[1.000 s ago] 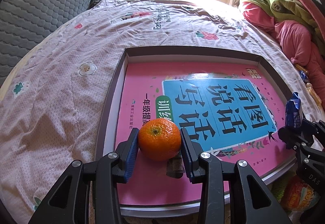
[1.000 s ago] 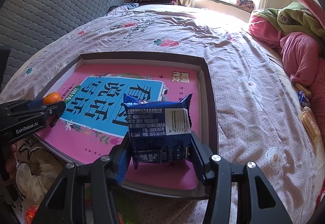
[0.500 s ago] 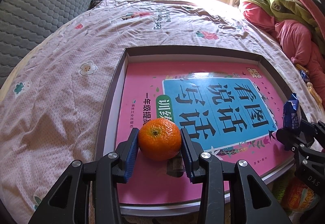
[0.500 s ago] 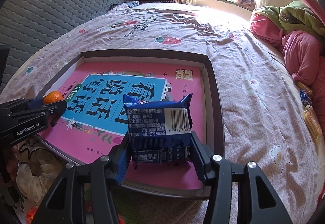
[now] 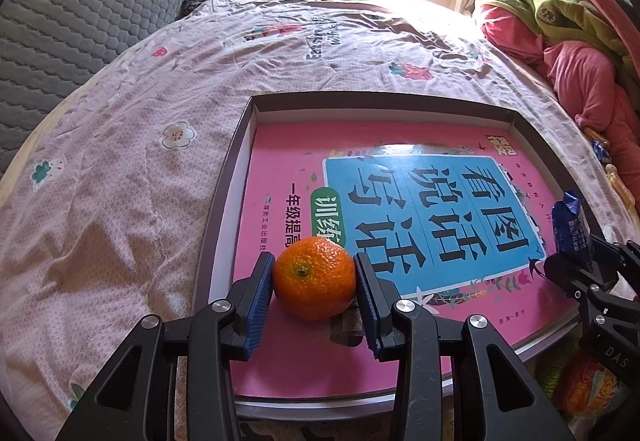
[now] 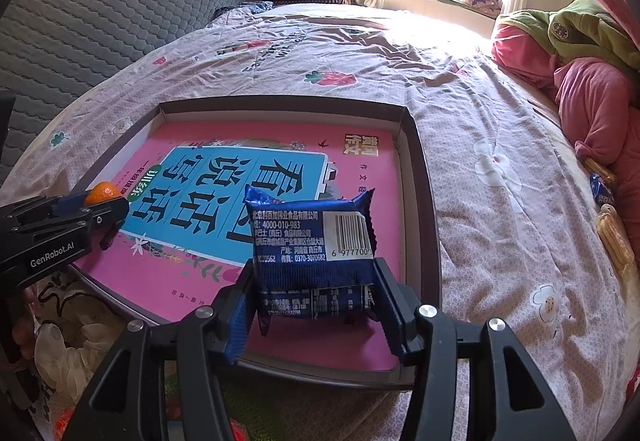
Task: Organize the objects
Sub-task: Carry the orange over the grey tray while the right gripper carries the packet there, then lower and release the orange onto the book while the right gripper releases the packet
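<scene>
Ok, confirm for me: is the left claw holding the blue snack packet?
No, the left claw grips a mandarin orange; the blue snack packet sits in the right claw.

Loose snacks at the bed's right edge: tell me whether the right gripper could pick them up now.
Probably not: the right gripper is shut on the blue packet, so its jaws are occupied. Nothing else blocks the loose snacks.

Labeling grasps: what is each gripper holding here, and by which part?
Left gripper holds the orange, pads on its two opposite sides. Right gripper holds the blue snack packet, clamped across its lower side edges.
</scene>
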